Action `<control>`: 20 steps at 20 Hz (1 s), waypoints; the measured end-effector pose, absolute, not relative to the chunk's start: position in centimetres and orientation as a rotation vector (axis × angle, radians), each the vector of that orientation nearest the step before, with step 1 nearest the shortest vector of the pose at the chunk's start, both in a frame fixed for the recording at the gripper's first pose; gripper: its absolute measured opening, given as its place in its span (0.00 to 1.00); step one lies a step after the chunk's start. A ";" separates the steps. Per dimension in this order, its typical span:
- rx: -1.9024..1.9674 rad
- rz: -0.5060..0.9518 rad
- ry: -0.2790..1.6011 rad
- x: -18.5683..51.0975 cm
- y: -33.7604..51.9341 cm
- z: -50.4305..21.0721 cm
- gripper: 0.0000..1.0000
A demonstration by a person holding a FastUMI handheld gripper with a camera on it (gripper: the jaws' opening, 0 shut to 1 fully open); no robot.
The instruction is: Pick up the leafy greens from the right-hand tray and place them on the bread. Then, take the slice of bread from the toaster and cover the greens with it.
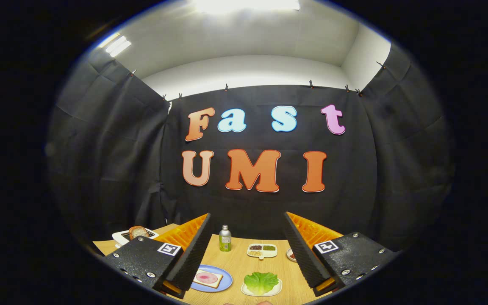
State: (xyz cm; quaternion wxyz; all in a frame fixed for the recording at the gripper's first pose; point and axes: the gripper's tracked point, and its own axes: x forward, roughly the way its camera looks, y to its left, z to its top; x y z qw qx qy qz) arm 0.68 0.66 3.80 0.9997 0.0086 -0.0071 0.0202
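In the gripper view the hand-held gripper [244, 258] hangs above the near side of the worktop [235, 262], its 2 fingers spread wide apart with nothing between them, which suits a start: the jaws have to be open before they can close on anything soft.

Between the fingers and a little ahead lies the leafy greens [261, 281], a ruffled lettuce leaf resting flat on a small white tray [248, 291]. It sits on the right of the pair of dishes, nearer the right finger, so the first reach looks short and nearly straight down.

Just beside it to the left is a blue plate [223, 284] carrying a slice of bread [207, 278] topped with a pink round of meat. The left finger overlaps the plate's edge. Dish and plate lie close together, probably so the leaf needs only a short sideways carry.

Further off, beyond the left finger, the toaster [122, 236] stands at the worktop's far left corner with a second slice [138, 231] poking up from its slot, handy for a grip from above.

Beyond the dishes stand a small metal bottle [225, 238], a divided dish of seeds [262, 250] and a small saucer [290, 254] half hidden by the right finger, all well apart from the working pair, out of the way
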 end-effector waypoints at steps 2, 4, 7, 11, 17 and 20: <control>0.010 0.049 -0.012 0.9 0.9 3.7 0.98; -0.008 0.052 -0.010 1.3 1.0 3.7 0.98; -0.031 0.032 0.010 2.4 0.3 2.4 0.98; -0.015 0.027 0.126 4.5 0.0 -1.6 0.98; 0.028 0.069 0.389 7.6 0.6 -9.9 0.98; 0.115 0.103 0.592 8.2 1.4 -14.3 0.98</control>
